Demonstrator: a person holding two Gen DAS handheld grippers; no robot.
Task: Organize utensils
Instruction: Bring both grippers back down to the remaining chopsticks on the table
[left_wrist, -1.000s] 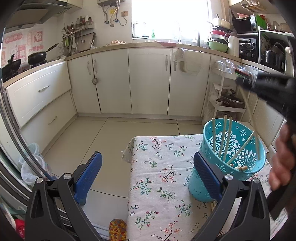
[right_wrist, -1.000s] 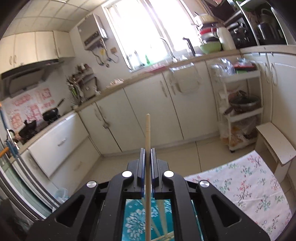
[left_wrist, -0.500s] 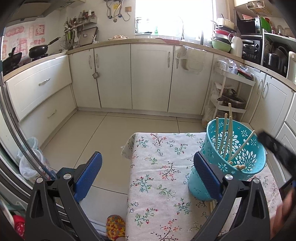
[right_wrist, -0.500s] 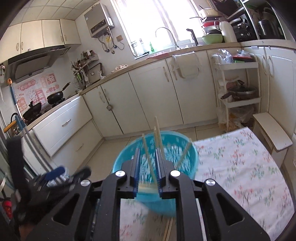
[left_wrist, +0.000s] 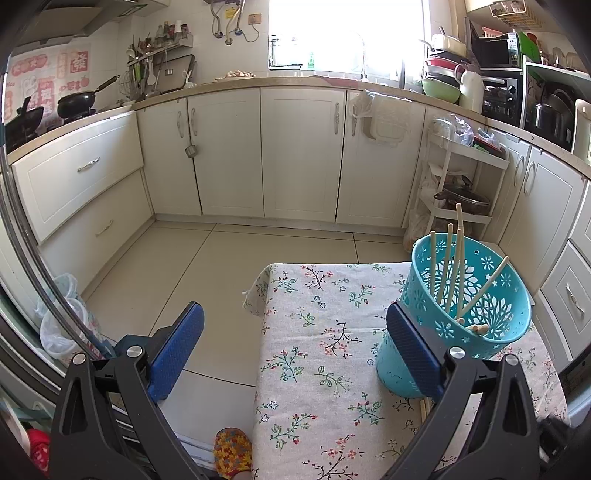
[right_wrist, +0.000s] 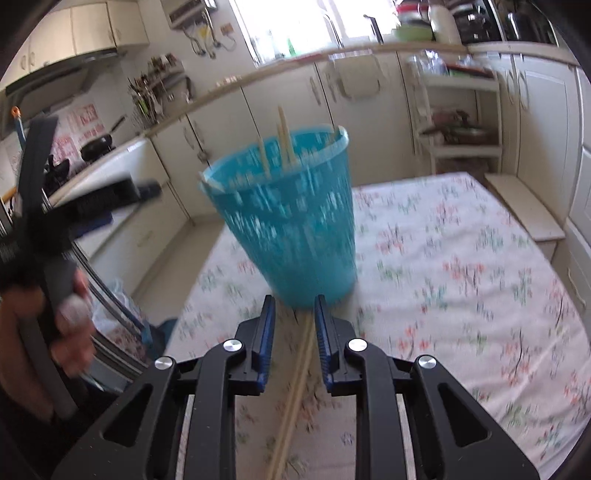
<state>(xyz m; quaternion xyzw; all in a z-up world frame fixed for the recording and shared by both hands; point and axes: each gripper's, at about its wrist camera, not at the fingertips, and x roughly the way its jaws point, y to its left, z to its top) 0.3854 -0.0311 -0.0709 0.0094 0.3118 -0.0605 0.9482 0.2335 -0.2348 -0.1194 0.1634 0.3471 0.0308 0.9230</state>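
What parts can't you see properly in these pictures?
- Basket holes: smeared by motion blur, right wrist view.
- Chopsticks on the table: blurred and cut off by the bottom edge, so uncountable.
- Basket base: hidden behind the left gripper finger, left wrist view.
- Slipper: cut off below.

**Layout of table, basket and chopsticks**

A basket (left_wrist: 458, 317) stands on the right part of the clothed table (left_wrist: 317, 369). Chopsticks (left_wrist: 448, 269) stand inside it, leaning on its far wall, with one slanted toward the right. In the right wrist view, more chopsticks (right_wrist: 295, 387) lie on the cloth before the basket (right_wrist: 288, 221), running from its base toward the near edge. Cabinets (left_wrist: 299, 155) line the far side. A tiered rack (left_wrist: 458, 184) stands behind the basket.
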